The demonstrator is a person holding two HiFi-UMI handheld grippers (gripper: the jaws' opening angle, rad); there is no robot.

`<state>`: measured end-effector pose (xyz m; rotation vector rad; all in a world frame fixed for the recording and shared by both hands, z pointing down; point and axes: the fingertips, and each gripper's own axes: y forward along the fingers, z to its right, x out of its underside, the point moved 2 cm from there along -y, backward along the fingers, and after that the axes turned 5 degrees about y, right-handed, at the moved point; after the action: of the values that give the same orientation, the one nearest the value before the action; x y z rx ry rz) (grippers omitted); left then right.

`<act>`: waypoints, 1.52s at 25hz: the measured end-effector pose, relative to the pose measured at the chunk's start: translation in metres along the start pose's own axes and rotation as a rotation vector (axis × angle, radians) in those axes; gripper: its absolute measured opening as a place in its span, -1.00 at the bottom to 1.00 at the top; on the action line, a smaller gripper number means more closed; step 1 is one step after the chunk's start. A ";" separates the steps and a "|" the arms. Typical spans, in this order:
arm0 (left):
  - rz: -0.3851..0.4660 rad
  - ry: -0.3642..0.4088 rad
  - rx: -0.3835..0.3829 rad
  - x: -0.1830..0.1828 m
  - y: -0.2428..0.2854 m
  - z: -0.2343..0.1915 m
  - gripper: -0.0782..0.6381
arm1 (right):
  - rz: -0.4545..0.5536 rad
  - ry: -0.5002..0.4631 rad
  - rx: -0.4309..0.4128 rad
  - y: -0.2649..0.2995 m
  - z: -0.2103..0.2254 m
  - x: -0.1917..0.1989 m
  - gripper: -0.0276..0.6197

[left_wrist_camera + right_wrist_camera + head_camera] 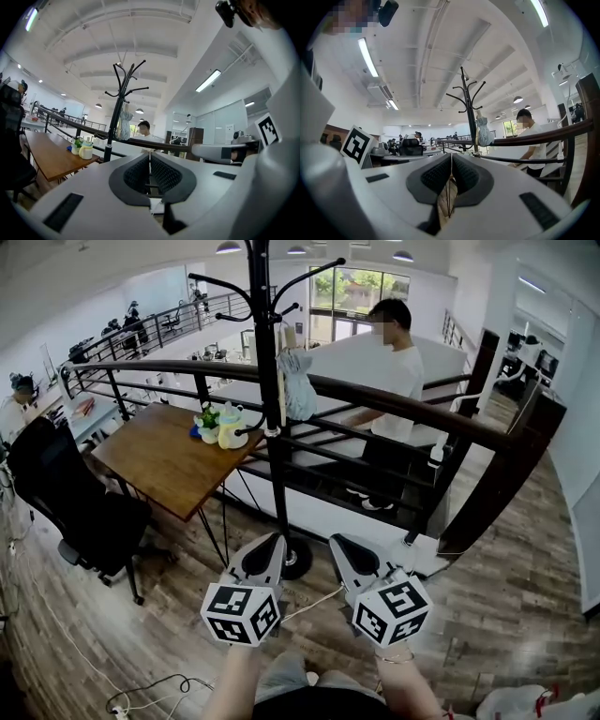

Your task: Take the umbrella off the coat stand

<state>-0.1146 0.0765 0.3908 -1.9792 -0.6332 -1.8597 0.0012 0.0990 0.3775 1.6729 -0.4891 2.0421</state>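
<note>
The pale blue folded fabric umbrella [298,385] hangs on the slim black metal coat stand [265,352] at handrail height, well ahead of both tongs and above them. The left gripper [273,544] and right gripper [338,546] sit side by side near the stand's round base. Each has its ribbed dark pads pressed together on nothing. On the brown wooden table [159,465] beside the pole stand a cream jug [231,432] and a small pot of green leaves [208,418].
</note>
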 end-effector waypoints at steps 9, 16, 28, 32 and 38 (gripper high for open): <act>-0.003 0.026 0.038 0.001 0.042 0.002 -0.73 | 0.038 0.052 0.004 0.023 0.039 -0.003 -0.82; 0.034 0.024 0.052 -0.013 0.108 -0.026 -0.73 | 0.055 0.044 -0.008 0.072 0.078 -0.016 -0.82; 0.112 0.124 0.126 -0.065 0.206 -0.088 -0.73 | 0.052 -0.033 -0.023 0.188 0.136 -0.054 -0.82; 0.131 0.145 0.118 -0.077 0.221 -0.105 -0.73 | 0.059 -0.041 -0.036 0.212 0.142 -0.060 -0.82; 0.104 0.135 0.116 -0.080 0.239 -0.118 -0.73 | 0.055 -0.041 -0.048 0.237 0.151 -0.064 -0.82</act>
<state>-0.0873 -0.1941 0.3322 -1.7629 -0.5737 -1.8323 0.0050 -0.1876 0.3480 1.6931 -0.5995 2.0224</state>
